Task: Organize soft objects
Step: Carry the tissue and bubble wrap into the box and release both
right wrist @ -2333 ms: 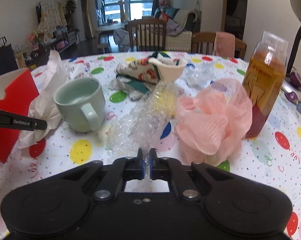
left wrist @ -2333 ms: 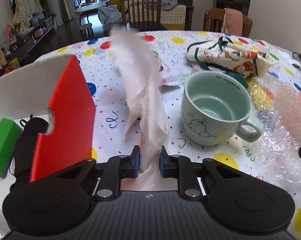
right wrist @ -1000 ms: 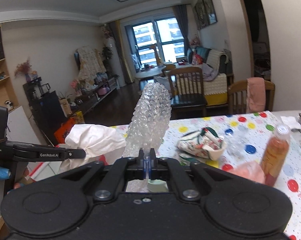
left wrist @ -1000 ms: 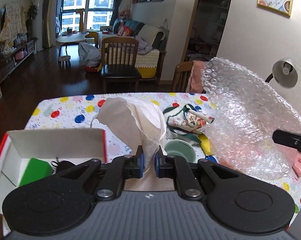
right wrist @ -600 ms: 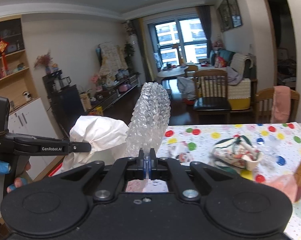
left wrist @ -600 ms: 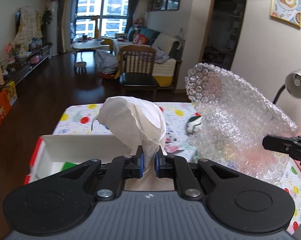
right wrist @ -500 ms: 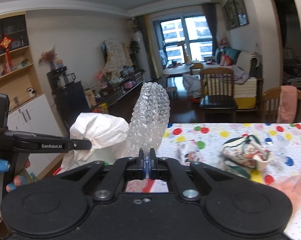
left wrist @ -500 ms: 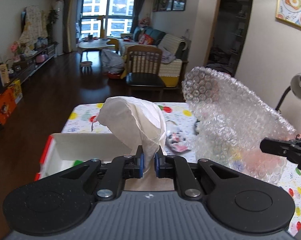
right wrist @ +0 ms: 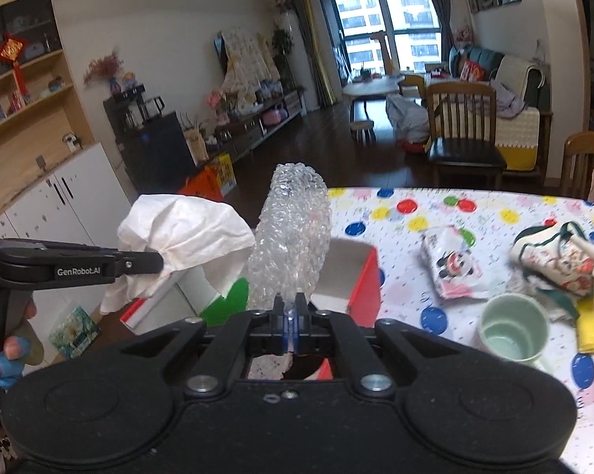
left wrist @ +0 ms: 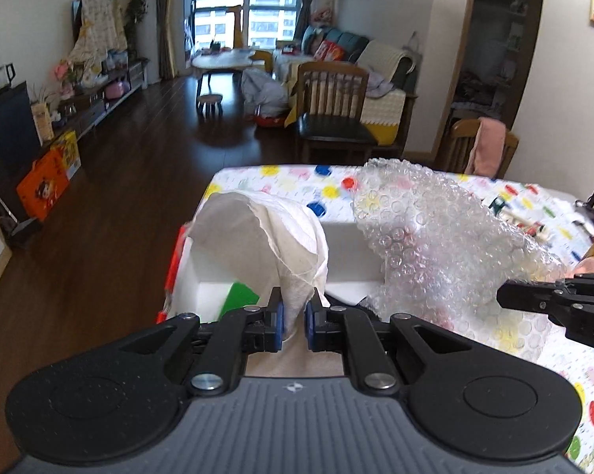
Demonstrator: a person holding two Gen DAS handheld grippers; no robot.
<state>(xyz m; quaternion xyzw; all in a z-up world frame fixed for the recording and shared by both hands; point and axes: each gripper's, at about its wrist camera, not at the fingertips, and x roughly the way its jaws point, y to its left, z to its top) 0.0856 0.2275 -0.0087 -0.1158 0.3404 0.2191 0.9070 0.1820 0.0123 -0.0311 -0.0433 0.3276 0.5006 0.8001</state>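
Both loads now over red box [right wrist: 366, 276]; jaws clenched: tissue [left wrist: 281, 237] left, bubble wrap [right wrist: 293, 237] right (polka-dot table [right wrist: 474, 213]).

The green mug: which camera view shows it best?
The right wrist view: the green mug stands in plain sight on the dotted tablecloth, its opening visible. The left wrist view does not show it; the bubble wrap covers that area.

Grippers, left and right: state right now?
Left gripper: shut on the white tissue.
Right gripper: shut on the bubble wrap.
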